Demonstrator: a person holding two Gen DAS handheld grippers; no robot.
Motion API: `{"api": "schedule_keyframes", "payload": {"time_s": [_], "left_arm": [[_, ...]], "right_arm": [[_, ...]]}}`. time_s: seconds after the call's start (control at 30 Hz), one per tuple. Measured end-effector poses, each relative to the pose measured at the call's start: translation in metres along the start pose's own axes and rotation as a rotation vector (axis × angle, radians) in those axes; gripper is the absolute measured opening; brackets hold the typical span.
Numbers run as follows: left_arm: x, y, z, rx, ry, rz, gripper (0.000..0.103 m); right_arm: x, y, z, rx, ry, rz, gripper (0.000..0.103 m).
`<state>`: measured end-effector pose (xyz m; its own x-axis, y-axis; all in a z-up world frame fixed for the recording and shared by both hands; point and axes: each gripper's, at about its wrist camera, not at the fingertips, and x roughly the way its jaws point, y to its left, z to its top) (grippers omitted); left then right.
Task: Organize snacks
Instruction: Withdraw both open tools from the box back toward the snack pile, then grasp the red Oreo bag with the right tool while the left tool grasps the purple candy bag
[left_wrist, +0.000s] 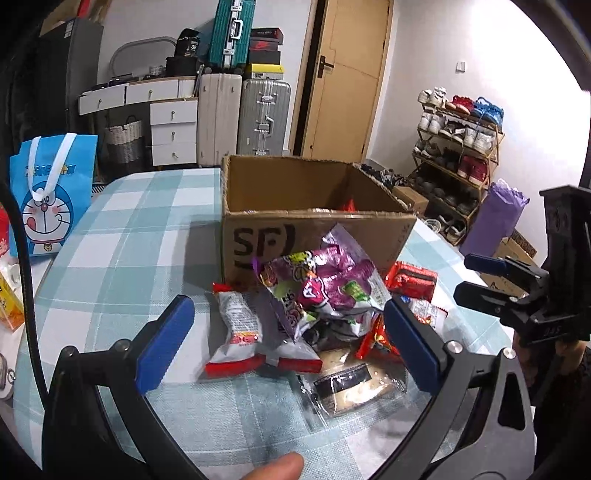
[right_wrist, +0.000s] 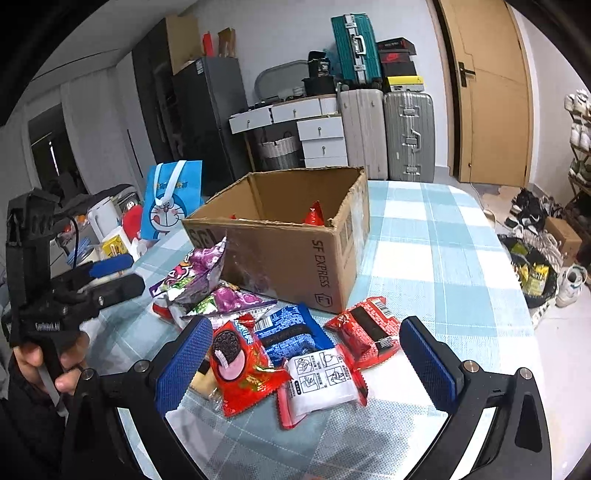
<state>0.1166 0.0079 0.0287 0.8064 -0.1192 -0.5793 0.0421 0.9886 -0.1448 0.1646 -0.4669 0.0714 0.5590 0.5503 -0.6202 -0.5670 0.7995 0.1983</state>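
Note:
An open cardboard box (left_wrist: 317, 242) (right_wrist: 295, 258) stands on the checked table with a red packet (right_wrist: 314, 215) inside. A pile of snack packets lies in front of it: purple bags (left_wrist: 328, 288) (right_wrist: 207, 280), a white-and-red packet (left_wrist: 240, 332) (right_wrist: 321, 380), a red Oreo packet (right_wrist: 240, 365), a blue packet (right_wrist: 291, 332), a red packet (right_wrist: 365, 332) (left_wrist: 412, 280) and a clear-wrapped biscuit (left_wrist: 351, 384). My left gripper (left_wrist: 288, 343) is open and empty around the pile's near side. My right gripper (right_wrist: 306, 362) is open and empty over the packets.
A blue Doraemon bag (left_wrist: 51, 195) (right_wrist: 171, 199) stands at the table's left edge. A white kettle (right_wrist: 105, 218) and small items sit beyond it. Suitcases (left_wrist: 262, 114), drawers (left_wrist: 173, 129) and a shoe rack (left_wrist: 458, 147) line the walls.

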Motion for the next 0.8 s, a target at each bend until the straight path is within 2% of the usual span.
{"api": "schedule_keyframes", "payload": {"time_s": [0.23,0.4,0.67,0.8], "left_arm": [[0.011,-0.001,-0.005,0.026,0.046,0.022,0.102],[0.016,0.008,-0.008,0.015,0.066,0.024,0.102],[0.03,0.025,-0.015,-0.016,0.111,0.014,0.102],[0.035,0.031,-0.015,-0.033,0.117,0.015,0.102]], "right_arm": [[0.018,0.011,-0.008,-0.032,0.076,0.01,0.103],[0.034,0.023,-0.017,-0.058,0.131,0.05,0.103],[0.043,0.04,-0.026,-0.111,0.13,0.086,0.102],[0.045,0.048,-0.026,-0.134,0.129,0.114,0.094]]}}
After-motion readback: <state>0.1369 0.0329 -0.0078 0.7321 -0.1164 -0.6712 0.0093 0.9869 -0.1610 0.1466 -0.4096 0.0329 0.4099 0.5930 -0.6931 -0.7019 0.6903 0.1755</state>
